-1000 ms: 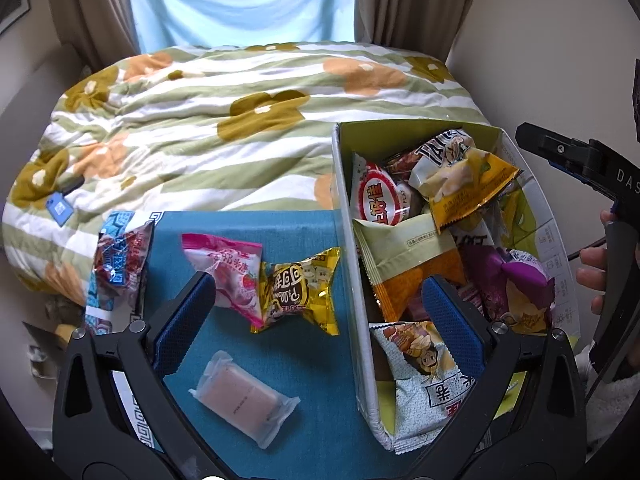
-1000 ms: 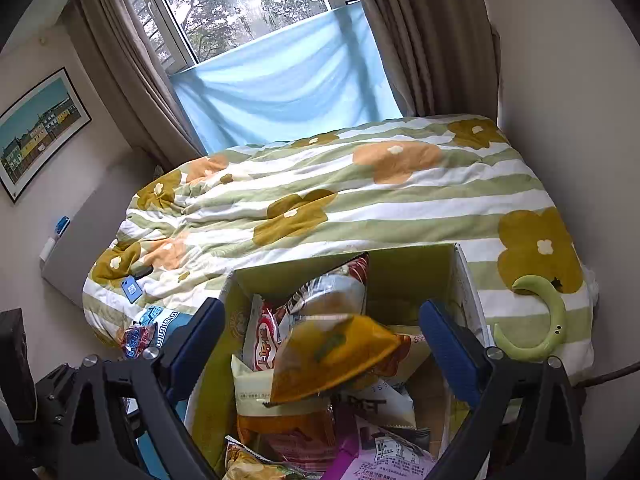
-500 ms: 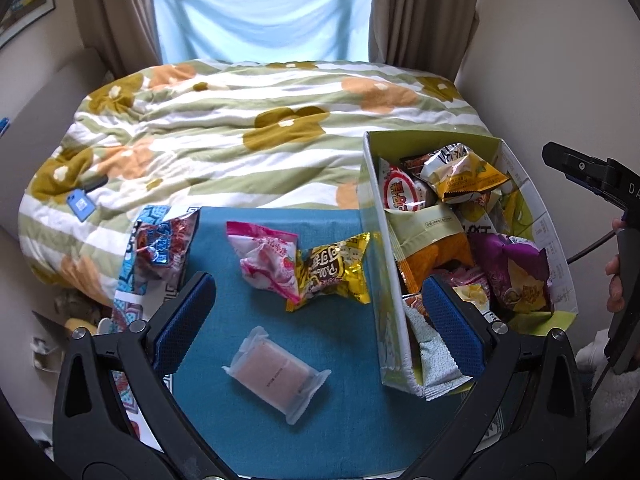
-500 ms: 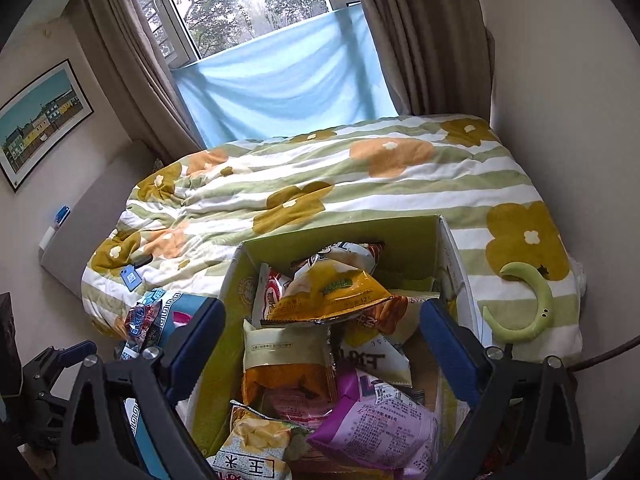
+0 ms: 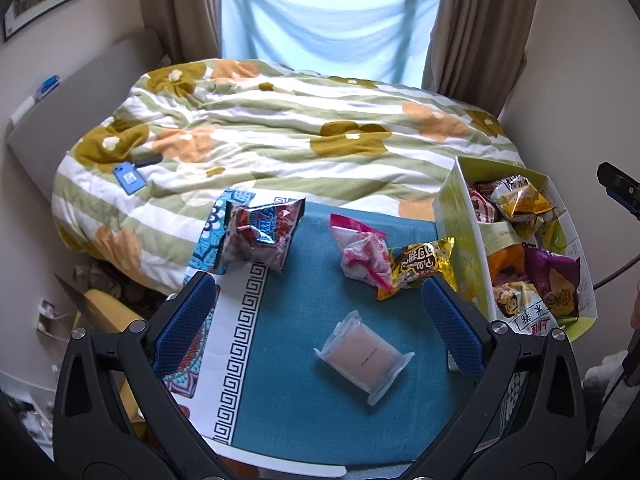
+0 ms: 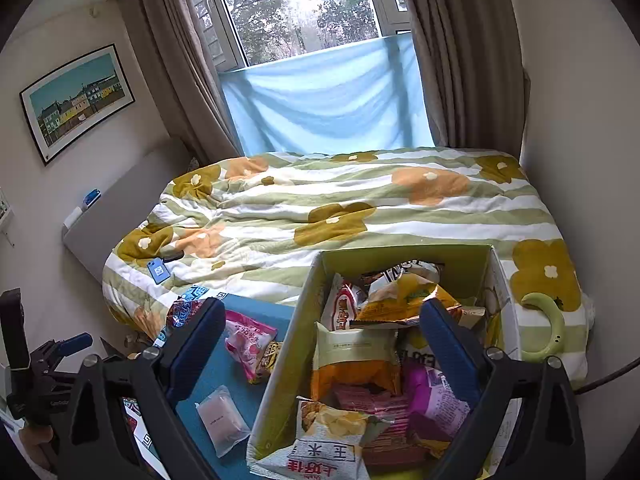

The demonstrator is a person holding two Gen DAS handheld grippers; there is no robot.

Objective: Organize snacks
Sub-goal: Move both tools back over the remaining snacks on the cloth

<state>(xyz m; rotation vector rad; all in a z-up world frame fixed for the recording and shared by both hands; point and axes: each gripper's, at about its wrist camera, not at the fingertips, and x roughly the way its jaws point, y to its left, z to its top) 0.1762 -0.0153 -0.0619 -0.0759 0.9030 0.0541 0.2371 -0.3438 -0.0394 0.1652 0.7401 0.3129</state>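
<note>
On the teal cloth (image 5: 304,392) lie a clear-wrapped pale pink cake (image 5: 363,357), a pink packet (image 5: 362,254), a yellow-gold packet (image 5: 416,266) and a red-blue foil bag (image 5: 262,236). A yellow-green box (image 5: 460,236) full of snack bags stands at the cloth's right. My left gripper (image 5: 316,328) hangs open above the cloth, the cake between its fingers' lines. My right gripper (image 6: 320,352) is open over the box (image 6: 288,364), above a green-orange bag (image 6: 354,360). The cake (image 6: 222,420) lies left of the box.
A bed with a striped floral duvet (image 5: 280,140) lies behind the cloth, with a blue phone (image 5: 129,177) on it. A green crescent (image 6: 548,332) rests on the duvet right of the box. Curtains and a window stand at the back; walls are close on both sides.
Both grippers have risen and pulled back, so more of the room shows. The left view has swung left, away from the box. Nothing was picked up.
</note>
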